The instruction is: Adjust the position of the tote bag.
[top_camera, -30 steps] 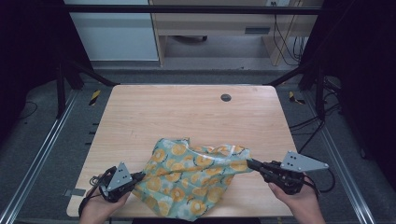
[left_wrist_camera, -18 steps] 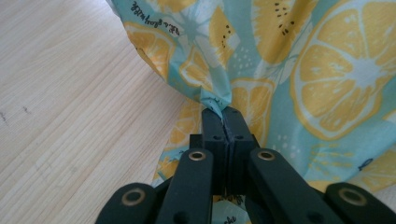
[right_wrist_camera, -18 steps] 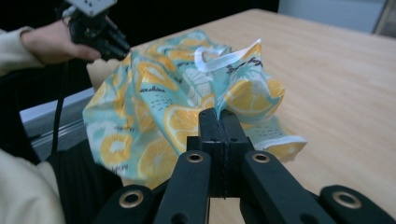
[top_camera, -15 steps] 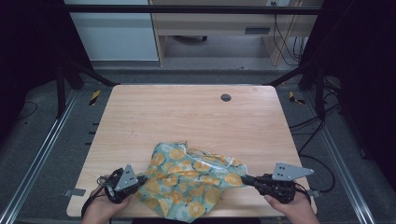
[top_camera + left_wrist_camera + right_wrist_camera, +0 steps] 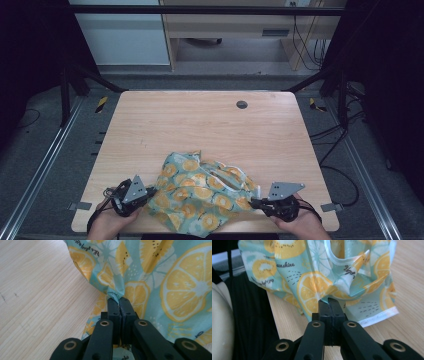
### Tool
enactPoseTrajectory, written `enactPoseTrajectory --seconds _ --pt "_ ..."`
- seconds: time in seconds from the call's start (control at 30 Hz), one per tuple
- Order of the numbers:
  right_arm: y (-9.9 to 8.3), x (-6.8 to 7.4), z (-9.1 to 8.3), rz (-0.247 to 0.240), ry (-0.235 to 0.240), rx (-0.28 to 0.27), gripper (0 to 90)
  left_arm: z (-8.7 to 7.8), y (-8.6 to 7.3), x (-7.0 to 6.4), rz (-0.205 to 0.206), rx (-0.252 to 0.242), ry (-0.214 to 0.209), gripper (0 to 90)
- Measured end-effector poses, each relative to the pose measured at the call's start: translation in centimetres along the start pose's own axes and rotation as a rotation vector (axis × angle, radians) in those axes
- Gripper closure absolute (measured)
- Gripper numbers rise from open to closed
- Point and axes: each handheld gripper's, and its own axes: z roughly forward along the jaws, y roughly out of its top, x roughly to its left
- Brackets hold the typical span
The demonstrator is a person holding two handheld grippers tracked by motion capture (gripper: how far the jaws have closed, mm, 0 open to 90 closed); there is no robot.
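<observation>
A turquoise cloth printed with orange and lemon slices (image 5: 202, 195) lies crumpled at the near edge of the wooden table (image 5: 200, 125), part of it hanging over that edge. My left gripper (image 5: 149, 191) is shut on the cloth's left side; in the left gripper view the closed jaws pinch a fold of the cloth (image 5: 140, 272) at the left gripper (image 5: 120, 300) tips. My right gripper (image 5: 252, 202) is shut on the right side; in the right gripper view the cloth (image 5: 317, 272) bunches above the right gripper (image 5: 328, 301), a white-hemmed edge showing.
A round dark grommet (image 5: 242, 104) sits in the far right part of the tabletop. Metal rails (image 5: 45, 165) run along both sides of the table. Cables (image 5: 340, 150) trail on the floor at the right. A cabinet (image 5: 125, 35) stands behind.
Both grippers have pulled back toward the near edge of the table, dragging the cloth with them; it now hangs partly over that edge.
</observation>
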Motion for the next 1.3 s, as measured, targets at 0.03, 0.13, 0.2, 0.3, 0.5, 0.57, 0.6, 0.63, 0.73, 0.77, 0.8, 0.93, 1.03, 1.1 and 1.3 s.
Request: enactPoseTrajectory --seconds 0.03,0.13,0.2,0.3,0.5,0.57,0.6,0.63,0.73,0.77,0.8,0.93,1.03,1.1,1.3 --pt "0.0 0.0 0.2 -0.002 0.0 0.012 90.0 0.0 0.0 0.0 0.003 0.004 0.0 89.4" --pt "0.1 0.0 0.8 -0.016 0.0 0.042 90.0 0.2 0.0 -0.1 0.016 0.026 -0.006 89.7" --pt "0.3 0.1 1.1 -0.026 -0.004 0.054 90.0 0.4 0.0 -0.1 0.014 0.035 -0.004 89.8" --pt "0.4 0.1 1.4 -0.035 -0.004 0.063 90.0 0.6 -0.1 -0.2 0.02 0.051 -0.006 89.8" --pt "0.7 0.3 2.1 -0.059 -0.006 0.089 90.0 1.1 -0.3 0.0 0.017 0.102 0.001 89.9" --pt "0.7 0.3 2.2 -0.056 -0.006 0.09 90.0 1.1 -0.3 0.1 0.009 0.101 0.006 89.9" --pt "0.8 0.3 2.2 -0.055 -0.012 0.092 90.0 1.1 -0.4 0.2 0.006 0.101 0.006 89.9" --pt "0.8 0.2 2.1 -0.057 -0.016 0.085 90.0 1.1 -0.4 0.2 0.003 0.1 0.007 89.8" --pt "0.6 0.1 2.0 -0.048 -0.02 0.09 90.0 1.2 -0.5 0.3 -0.004 0.104 0.001 89.8" --pt "0.5 0.0 2.0 -0.043 -0.018 0.092 90.0 1.2 -0.5 0.3 -0.003 0.106 0.001 89.8" --pt "0.5 0.0 2.1 -0.043 -0.021 0.093 90.0 1.3 -0.5 0.3 -0.001 0.108 0.001 89.8" --pt "0.5 -0.2 2.2 -0.031 -0.036 0.108 90.0 1.5 -0.5 0.4 -0.005 0.123 -0.001 89.7" --pt "0.5 -0.3 2.3 -0.025 -0.046 0.11 90.0 1.5 -0.6 0.5 -0.002 0.131 -0.001 89.7" --pt "0.5 -0.5 2.4 -0.009 -0.055 0.117 90.0 1.5 -0.6 0.4 -0.014 0.13 -0.008 89.5" --pt "0.5 -0.7 1.9 0.022 -0.08 0.09 81.7 1.1 -0.6 0.6 -0.038 0.094 -0.004 85.9"
